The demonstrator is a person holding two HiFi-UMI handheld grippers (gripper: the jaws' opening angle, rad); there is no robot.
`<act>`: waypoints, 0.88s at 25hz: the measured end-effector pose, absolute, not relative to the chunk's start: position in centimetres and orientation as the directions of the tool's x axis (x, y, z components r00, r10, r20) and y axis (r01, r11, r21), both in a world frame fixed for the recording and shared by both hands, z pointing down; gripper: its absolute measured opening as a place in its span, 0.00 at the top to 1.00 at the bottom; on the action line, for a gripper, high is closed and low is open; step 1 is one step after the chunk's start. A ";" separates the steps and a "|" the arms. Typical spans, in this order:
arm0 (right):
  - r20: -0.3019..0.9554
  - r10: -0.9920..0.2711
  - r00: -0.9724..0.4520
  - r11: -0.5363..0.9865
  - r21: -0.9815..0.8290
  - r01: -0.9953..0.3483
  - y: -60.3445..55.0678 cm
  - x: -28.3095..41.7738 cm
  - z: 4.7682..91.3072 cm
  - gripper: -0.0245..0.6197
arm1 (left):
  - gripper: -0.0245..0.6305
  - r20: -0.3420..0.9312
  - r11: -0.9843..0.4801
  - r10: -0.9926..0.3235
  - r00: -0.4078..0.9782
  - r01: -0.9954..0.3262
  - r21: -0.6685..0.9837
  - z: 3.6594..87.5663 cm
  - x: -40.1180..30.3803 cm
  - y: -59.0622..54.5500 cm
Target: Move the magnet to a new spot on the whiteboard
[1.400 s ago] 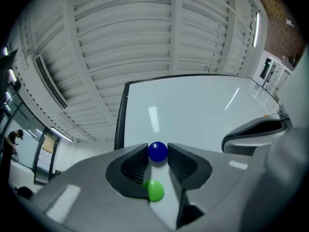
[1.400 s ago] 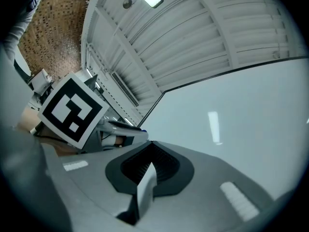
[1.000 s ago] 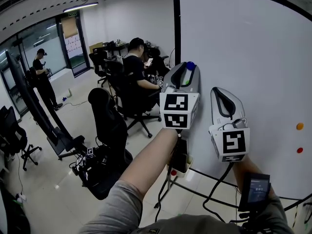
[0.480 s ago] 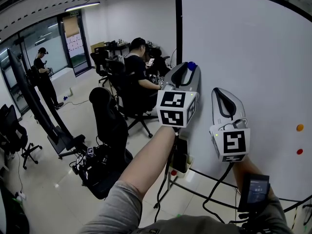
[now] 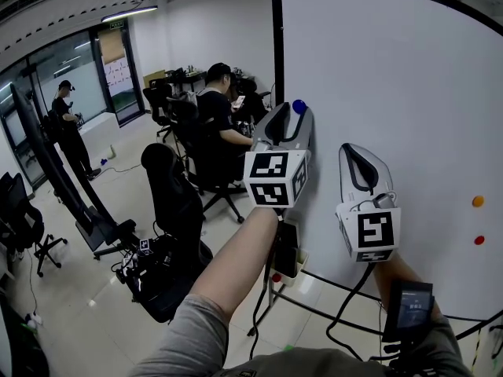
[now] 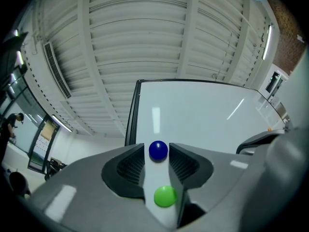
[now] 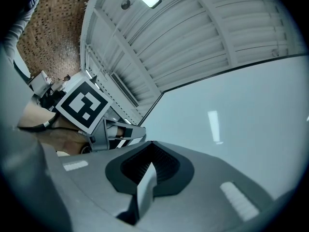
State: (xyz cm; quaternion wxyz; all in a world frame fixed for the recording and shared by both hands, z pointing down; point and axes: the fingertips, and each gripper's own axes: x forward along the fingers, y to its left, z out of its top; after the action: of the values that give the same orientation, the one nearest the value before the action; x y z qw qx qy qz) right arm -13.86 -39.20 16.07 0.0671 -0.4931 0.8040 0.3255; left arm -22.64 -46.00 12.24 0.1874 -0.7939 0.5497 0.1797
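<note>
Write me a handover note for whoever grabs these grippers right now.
Left gripper: open, jaws have just been opening, held at the whiteboard near its left edge. The blue magnet sits between the jaw tips, unpressed; the green magnet is further back between the jaws.
Right gripper: shut, empty, beside the left one.
Orange magnet and red magnet: on the board's right side.
Done: blue magnet looks released on the board.
Left: back the left gripper off and check the magnet sticks.

A pale glossy tile floor (image 5: 71, 289) spreads under black high-backed office chairs (image 5: 169, 187). Dark-framed glass doors (image 5: 126, 69) stand beside the plain white far wall (image 5: 204, 30). A long ceiling strip lamp (image 5: 130, 10) glows, and white slatted ceiling panels (image 6: 145, 37) run overhead.
</note>
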 end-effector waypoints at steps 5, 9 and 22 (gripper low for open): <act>-0.423 -0.776 -0.467 0.274 0.441 -0.855 -38.9 -11.2 17.2 0.95 | 0.91 -0.557 -0.265 -0.768 0.316 -0.949 -0.173 13.9 -20.1 -42.6; -0.411 -0.811 -0.416 0.240 0.414 -0.878 -38.4 -7.9 18.4 0.95 | 0.96 -0.540 -0.332 -0.737 0.407 -0.913 -0.235 16.3 -14.8 -40.8; -0.385 -0.890 -0.246 0.093 0.374 -0.923 -33.0 5.7 21.4 0.95 | 0.96 -0.446 -0.545 -0.675 0.588 -0.805 -0.235 21.5 1.2 -35.7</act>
State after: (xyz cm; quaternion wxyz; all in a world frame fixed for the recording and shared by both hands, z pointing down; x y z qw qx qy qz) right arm 5.73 -33.01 21.43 0.0297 -0.6133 0.7388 0.2777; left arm 1.20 -35.66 21.54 0.2116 -0.8656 0.4273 0.1532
